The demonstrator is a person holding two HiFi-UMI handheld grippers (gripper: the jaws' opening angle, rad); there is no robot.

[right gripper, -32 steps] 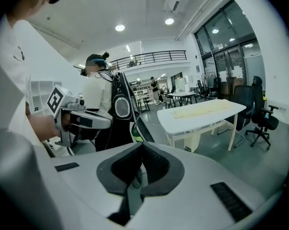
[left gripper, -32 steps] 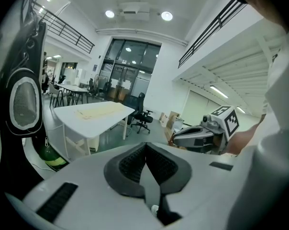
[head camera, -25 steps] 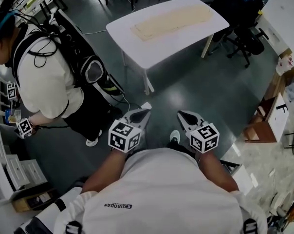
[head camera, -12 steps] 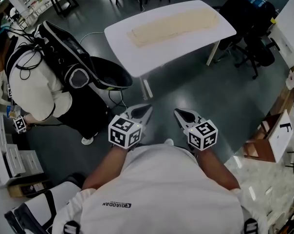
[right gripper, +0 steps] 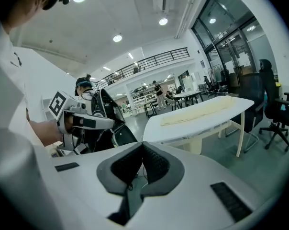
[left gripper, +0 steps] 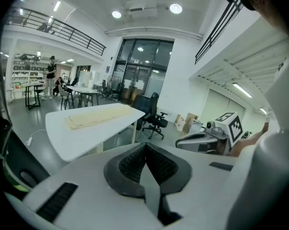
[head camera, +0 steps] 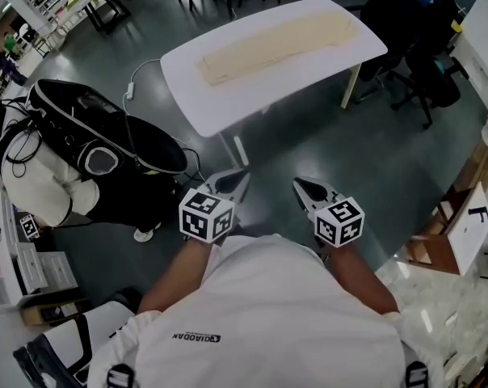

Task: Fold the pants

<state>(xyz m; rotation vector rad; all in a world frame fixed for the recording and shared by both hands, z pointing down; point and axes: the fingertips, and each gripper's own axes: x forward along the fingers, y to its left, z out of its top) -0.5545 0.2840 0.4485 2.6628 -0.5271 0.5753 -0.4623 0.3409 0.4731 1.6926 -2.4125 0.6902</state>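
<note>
Pants [head camera: 272, 45]: cream, laid flat in a long strip lengthwise on the white table [head camera: 220, 107], closer to its far long edge than the near one. Untouched, no fold started.

Just changed: the table fills slightly more of the head view than a second ago and sits a bit further left. I read that as the wearer walking up to it. Still well apart, with bare floor between the tongs and the table's near edge. So this is approach only; folding can't begin until the tongs get over the near edge.

Tongs: left gripper [head camera: 237, 179] and right gripper [head camera: 302, 187] are both closed, nothing in them. In their own views the pads meet at the tips with nothing between (left [left gripper: 145, 150], right [right gripper: 142, 150]). They hold the same spot in front of the chest as before, side by side, pointing at the table.

Other differences vs the earlier frame: the bystander with the black backpack [head camera: 107, 136] has slid toward the head view's left edge, so the backpack shows more fully now. Office chair [head camera: 414, 79] stays beyond the table's right end.

Next needs, my guess: close the gap, then open both jaws before reaching for an end of the pants.
</note>
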